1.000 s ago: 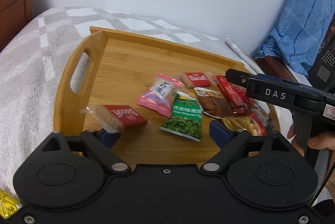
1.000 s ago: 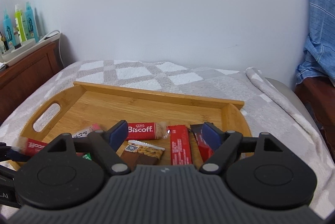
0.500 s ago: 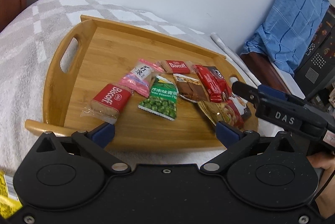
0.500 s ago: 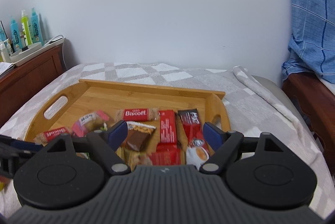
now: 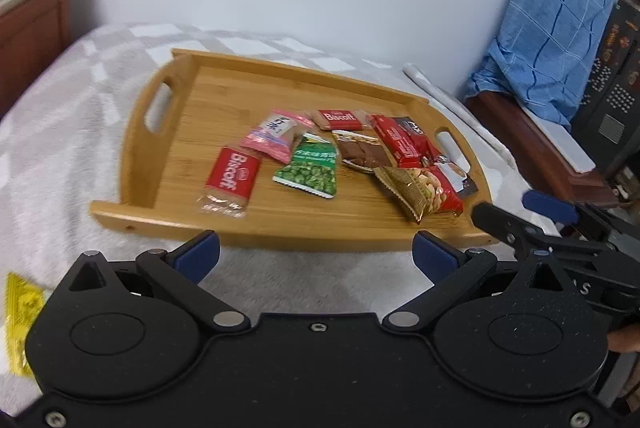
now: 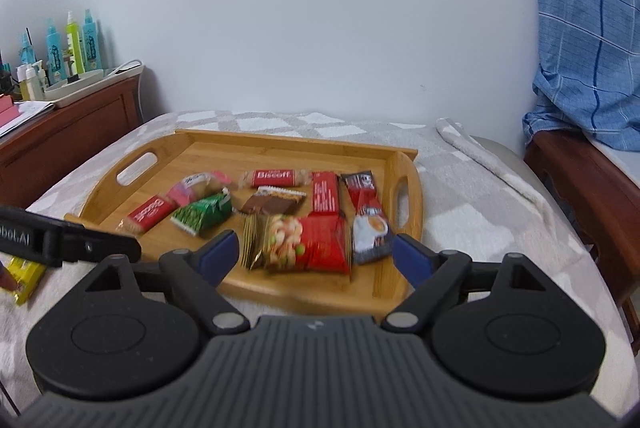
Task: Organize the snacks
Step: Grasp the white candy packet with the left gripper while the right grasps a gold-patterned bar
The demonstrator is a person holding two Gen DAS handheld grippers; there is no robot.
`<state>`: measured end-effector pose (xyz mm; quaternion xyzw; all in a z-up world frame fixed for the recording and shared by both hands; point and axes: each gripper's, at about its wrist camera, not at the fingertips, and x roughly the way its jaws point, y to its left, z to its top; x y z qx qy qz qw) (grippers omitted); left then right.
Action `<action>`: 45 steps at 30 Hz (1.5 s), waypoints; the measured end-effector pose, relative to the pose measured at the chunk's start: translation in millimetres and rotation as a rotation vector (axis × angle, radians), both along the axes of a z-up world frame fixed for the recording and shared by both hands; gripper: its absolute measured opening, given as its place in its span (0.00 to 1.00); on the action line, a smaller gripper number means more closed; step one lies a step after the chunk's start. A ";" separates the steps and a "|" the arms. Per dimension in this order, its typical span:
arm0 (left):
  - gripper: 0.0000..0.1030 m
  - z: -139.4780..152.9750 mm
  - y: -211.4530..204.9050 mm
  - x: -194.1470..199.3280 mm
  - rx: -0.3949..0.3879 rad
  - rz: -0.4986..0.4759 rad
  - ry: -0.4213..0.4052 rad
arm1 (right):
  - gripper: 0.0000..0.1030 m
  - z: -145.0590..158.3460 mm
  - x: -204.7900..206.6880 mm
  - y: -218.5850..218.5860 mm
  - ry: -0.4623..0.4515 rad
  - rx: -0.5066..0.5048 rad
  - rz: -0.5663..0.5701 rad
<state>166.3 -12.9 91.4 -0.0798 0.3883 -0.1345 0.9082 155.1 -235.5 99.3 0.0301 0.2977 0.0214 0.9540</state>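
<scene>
The tray (image 5: 280,92) is showing pale wood with a smooth, faintly satin grain, lying on a soft, nubby grey-and-white cloth blanket (image 5: 60,132). The Biscoff packet (image 5: 231,177) and green pea packet (image 5: 310,168) are gleaming as glossy plastic film, the gold nut packet (image 5: 412,190) looking like shiny crinkled foil. Both grippers' bodies are looking like matt black plastic, the left one speckled, with small bright metal pins

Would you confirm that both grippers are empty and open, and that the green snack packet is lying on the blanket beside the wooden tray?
Not quite: the green snack packet lies inside the wooden tray, among the other snacks, as the left wrist view shows. The rest stands: the left gripper is open and empty, and the right gripper is empty too, its jaws opening.
</scene>
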 end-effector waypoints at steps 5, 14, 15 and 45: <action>1.00 0.0 0.7 -30.0 0.050 0.027 -0.062 | 0.94 -3.7 -26.6 0.0 -0.009 0.025 -0.011; 1.00 -12.2 -18.9 -68.9 0.088 -0.052 -0.091 | 0.98 -12.1 -67.7 -3.8 0.029 0.010 -0.091; 1.00 -14.4 -23.8 -71.4 0.095 -0.070 -0.090 | 0.98 -13.5 -72.3 -4.3 0.041 0.006 -0.106; 0.31 -45.4 -93.6 -71.2 0.142 -0.407 -0.076 | 0.71 -30.2 -99.0 -11.5 0.273 0.009 -0.154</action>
